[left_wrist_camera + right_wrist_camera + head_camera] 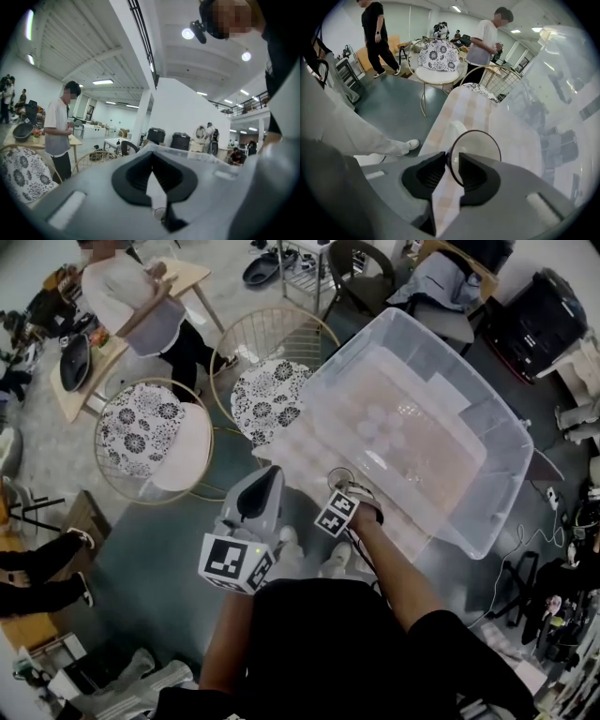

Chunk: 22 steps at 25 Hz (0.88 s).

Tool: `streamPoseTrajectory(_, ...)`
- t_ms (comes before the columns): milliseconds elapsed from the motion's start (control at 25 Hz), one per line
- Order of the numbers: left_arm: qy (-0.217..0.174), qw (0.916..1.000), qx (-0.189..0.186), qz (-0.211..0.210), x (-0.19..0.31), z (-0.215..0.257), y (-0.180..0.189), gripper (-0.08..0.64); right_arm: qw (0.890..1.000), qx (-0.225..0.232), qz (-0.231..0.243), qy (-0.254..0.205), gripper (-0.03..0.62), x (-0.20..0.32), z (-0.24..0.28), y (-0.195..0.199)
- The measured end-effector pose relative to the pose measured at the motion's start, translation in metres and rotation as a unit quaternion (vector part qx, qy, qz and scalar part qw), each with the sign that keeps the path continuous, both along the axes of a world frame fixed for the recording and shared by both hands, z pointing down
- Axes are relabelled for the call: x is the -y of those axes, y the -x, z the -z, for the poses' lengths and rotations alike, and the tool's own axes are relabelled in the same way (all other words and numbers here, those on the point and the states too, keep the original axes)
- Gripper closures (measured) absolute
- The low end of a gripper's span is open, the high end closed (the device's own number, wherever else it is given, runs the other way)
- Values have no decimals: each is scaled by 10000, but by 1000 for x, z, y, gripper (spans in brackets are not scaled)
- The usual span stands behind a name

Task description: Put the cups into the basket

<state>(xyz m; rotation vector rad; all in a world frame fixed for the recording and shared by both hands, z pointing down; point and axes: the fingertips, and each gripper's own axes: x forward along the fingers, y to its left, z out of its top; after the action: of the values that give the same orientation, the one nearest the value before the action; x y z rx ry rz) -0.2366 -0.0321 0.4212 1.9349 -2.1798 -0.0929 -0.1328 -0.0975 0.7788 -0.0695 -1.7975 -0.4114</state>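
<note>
The basket is a large clear plastic bin (487,427) on a table with a pale checked cloth (286,457); several clear cups (382,423) lie faintly visible inside it. My right gripper (349,491) is at the bin's near corner, shut on the rim of a clear cup (339,478). In the right gripper view the cup (480,145) stands out past the right gripper (453,161), its rim pinched between the jaws, above the cloth (473,112), with the bin wall (553,93) to the right. My left gripper (270,479) hangs just left of it, shut and empty; in the left gripper view the left gripper (152,176) points at the bin's rim (197,157).
Two round wire chairs with flowered cushions (155,437) (272,395) stand left of the table. A person (141,306) stands at a wooden table beyond them. Bags, cables and chairs crowd the floor on the right (553,306).
</note>
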Motion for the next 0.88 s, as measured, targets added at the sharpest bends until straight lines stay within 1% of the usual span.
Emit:
streamPoseTrajectory(120,-7,10000,18,16,-3,2,1,557,9999,-88,108,-43,517,-3,0,1)
streamPoseTrajectory(160,-9,10000,18,19,-3,2,1,557,10000,-71,67,-15,534,-3,0,1)
streamPoseTrajectory(240,-5,10000,21,25,-5,2,1,557,9999,-15,-70,105,541,-4,1,0)
streamPoseTrajectory(480,6,10000,43,-10,-8,3,-2,557,9992,180,-211,283,548,-10,8,-2)
streamPoseTrajectory(640,-16,10000,38,-19,-7,3,-3,557,9982,418,-259,349,551,-12,20,1)
streamPoseTrajectory(880,-58,10000,22,-52,-1,8,-5,557,9970,663,-220,323,551,-14,39,3)
